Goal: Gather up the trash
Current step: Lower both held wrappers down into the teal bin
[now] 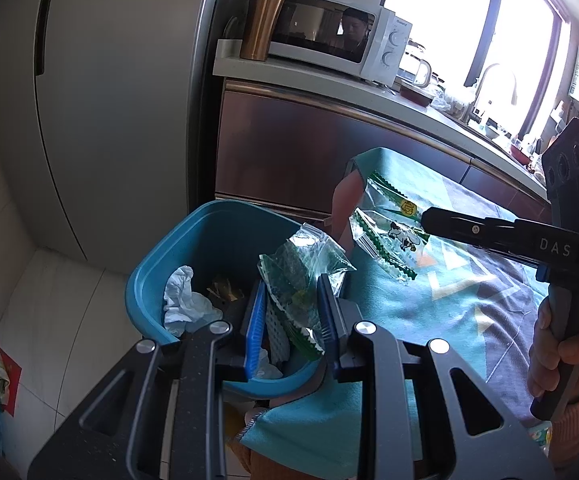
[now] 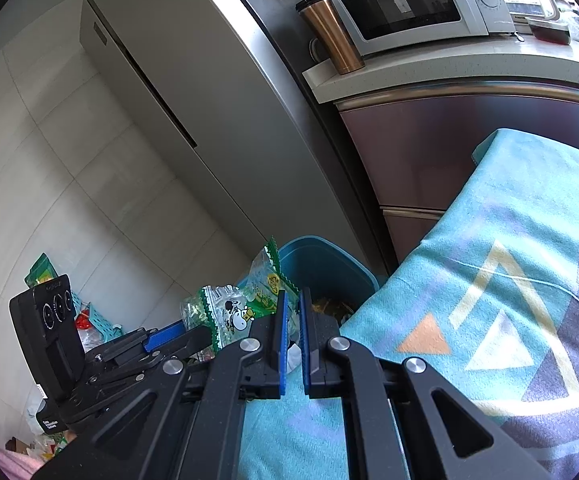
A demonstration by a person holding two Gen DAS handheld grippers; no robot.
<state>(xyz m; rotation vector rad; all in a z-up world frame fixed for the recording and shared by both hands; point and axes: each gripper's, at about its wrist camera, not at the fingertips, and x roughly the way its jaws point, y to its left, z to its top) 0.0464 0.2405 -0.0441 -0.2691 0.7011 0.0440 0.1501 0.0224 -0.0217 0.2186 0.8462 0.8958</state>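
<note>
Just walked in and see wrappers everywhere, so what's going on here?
A person is clearing trash with two handheld grippers. The left gripper is shut on a crumpled clear-and-green wrapper over the blue bin, which already holds a white tissue. The right gripper is shut on a cow-print wrapper beside it.

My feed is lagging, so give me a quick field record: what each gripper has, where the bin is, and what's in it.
left gripper: shut on crumpled clear-green wrapper, above the bin
right gripper: shut on cow-print wrapper, jaws nearly together
bin: blue, on floor beside the teal cloth
bin contents: white tissue, brownish scraps
</note>
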